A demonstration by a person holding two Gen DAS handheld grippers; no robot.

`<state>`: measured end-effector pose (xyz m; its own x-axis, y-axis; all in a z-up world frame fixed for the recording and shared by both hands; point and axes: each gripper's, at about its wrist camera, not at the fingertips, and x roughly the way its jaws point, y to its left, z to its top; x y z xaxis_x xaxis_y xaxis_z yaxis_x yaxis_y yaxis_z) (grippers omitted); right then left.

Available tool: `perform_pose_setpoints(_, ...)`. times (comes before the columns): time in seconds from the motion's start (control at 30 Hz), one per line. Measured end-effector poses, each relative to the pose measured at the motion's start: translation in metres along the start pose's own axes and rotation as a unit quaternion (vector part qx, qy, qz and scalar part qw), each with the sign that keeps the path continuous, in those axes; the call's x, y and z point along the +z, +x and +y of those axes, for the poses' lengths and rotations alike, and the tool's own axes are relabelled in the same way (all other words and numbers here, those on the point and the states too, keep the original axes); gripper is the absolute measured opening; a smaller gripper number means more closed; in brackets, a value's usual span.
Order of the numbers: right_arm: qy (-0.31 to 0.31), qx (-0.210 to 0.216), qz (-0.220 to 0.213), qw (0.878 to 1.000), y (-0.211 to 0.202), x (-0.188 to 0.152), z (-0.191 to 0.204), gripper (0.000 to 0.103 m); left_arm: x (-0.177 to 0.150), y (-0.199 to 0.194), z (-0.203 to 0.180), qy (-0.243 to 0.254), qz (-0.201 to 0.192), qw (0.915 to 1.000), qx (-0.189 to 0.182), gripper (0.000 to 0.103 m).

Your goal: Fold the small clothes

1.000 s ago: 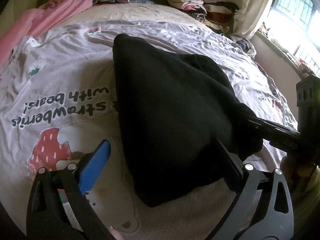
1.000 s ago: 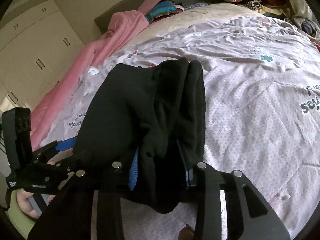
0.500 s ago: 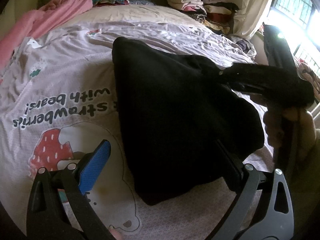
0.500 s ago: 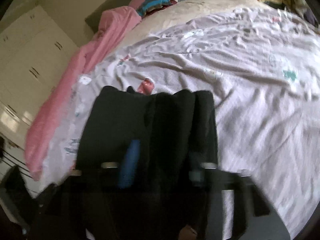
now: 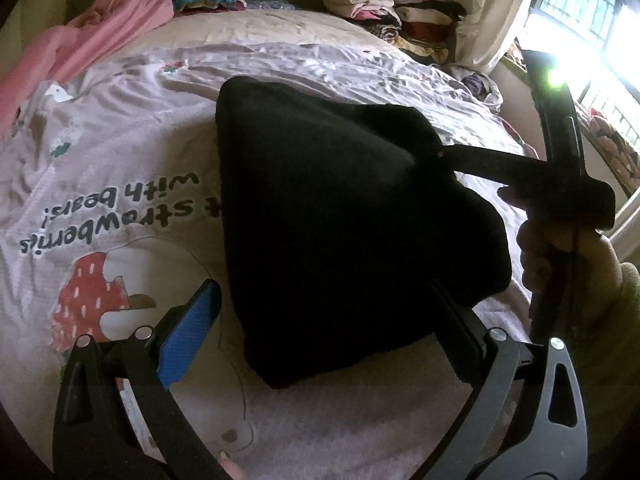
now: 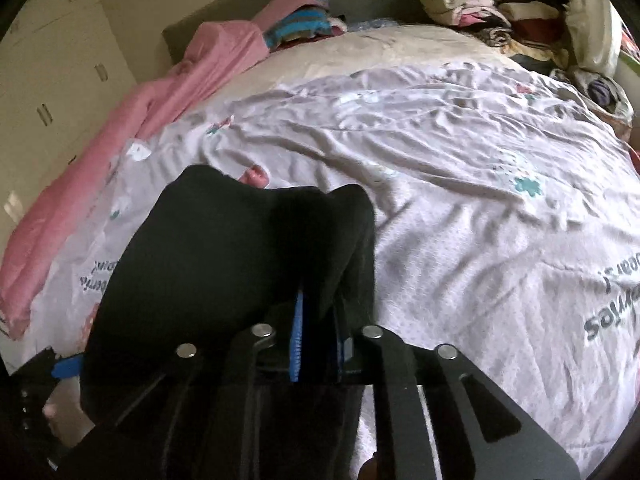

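Left wrist: black garment (image 5: 344, 232) hides right hand-held gripper (image 6: 316, 344) tips, prob. pinching it; left hand-held gripper (image 5: 328, 336) released.

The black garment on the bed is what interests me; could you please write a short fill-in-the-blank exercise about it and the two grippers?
1. The black garment lies on a printed ____.
2. The right gripper is shut on a fold of the ____ garment.
3. The left gripper has its fingers spread ____.
4. The fingers' pads are coloured ____.

Missing words: bedsheet; black; open; blue
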<state>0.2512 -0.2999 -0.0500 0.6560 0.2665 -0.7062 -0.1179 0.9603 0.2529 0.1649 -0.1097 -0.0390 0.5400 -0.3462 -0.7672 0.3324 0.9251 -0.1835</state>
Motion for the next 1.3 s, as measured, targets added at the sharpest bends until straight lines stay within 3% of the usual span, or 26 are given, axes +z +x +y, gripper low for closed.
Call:
perform_pose_setpoints(0.03, 0.007, -0.002, -0.004, 1.000, -0.005, -0.001, -0.002, 0.033, -0.001, -0.002, -0.001, 0.003, -0.003, 1.0000, 0.002, 0.093)
perform_pose_setpoints(0.1, 0.009, -0.009, -0.021, 1.000, -0.021, -0.005, -0.003, 0.038, -0.002, -0.009, -0.002, 0.005, -0.007, 1.0000, 0.004, 0.093)
perform_pose_setpoints(0.13, 0.009, -0.011, -0.035, 0.999, -0.033, -0.009, -0.003, 0.050, -0.002, -0.011, -0.002, 0.007, -0.010, 0.9999, 0.004, 0.093)
perform_pose_setpoints(0.23, 0.009, -0.011, -0.073, 0.997, -0.070, -0.021, 0.000, 0.071, -0.006, -0.022, -0.004, 0.011, -0.019, 0.9997, 0.008, 0.093)
perform_pose_setpoints(0.4, -0.002, -0.010, -0.134, 0.991, -0.128, -0.047, 0.013, 0.096, -0.014, -0.043, -0.005, 0.012, -0.038, 0.9991, 0.014, 0.093)
perform_pose_setpoints(0.73, -0.065, -0.058, -0.189, 0.978, -0.186, -0.111, 0.053, 0.099, -0.045, -0.084, -0.005, 0.012, -0.084, 0.9956, 0.040, 0.093)
perform_pose_setpoints(1.17, -0.072, -0.091, -0.197, 0.974, -0.186, -0.173, 0.082, 0.099, -0.085, -0.098, 0.009, 0.000, -0.094, 0.9936, 0.063, 0.093)
perform_pose_setpoints(1.3, -0.062, -0.092, -0.167, 0.980, -0.174, -0.182, 0.081, 0.099, -0.090, -0.101, 0.010, -0.005, -0.099, 0.9930, 0.063, 0.093)
